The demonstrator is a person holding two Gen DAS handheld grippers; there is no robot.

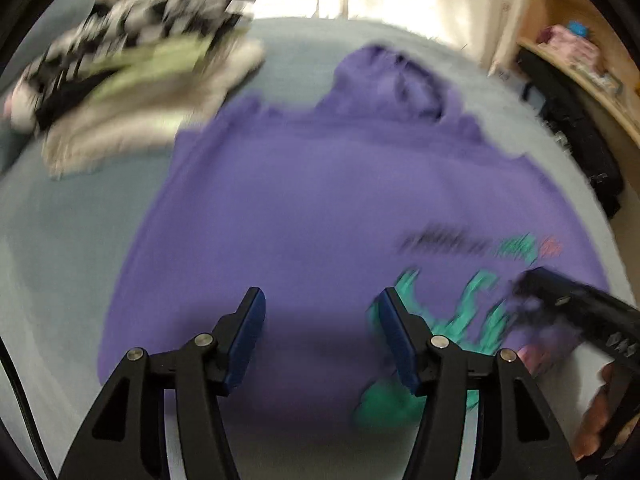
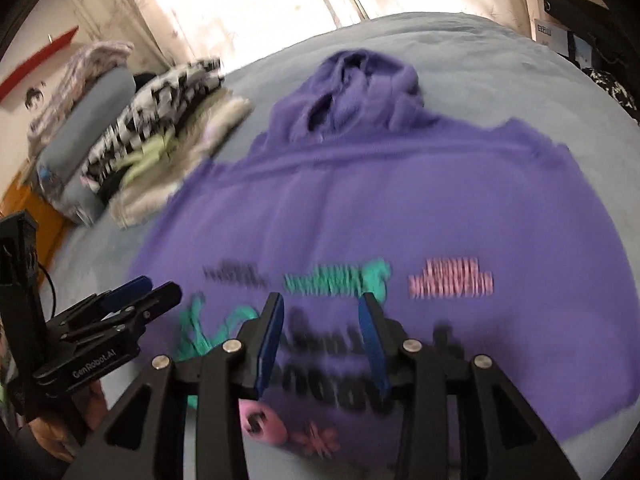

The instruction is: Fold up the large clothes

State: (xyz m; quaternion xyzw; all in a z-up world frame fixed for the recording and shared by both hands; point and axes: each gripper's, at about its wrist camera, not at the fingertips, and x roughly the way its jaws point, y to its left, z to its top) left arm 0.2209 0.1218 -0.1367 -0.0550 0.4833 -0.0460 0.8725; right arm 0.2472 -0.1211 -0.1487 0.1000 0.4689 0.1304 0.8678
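Left hand-held gripper [image 1: 322,332] hangs over the hoodie [image 1: 320,200], jaws apart and nothing between them. Right hand-held gripper [image 2: 322,336] is beside it, jaws also parted and empty, over the printed front. The purple hoodie lies spread flat on the bed [image 2: 500,52], hood away from the person. A pile of clothes [image 2: 168,128], folded as far as the blur lets me judge, sits just beside its shoulder.
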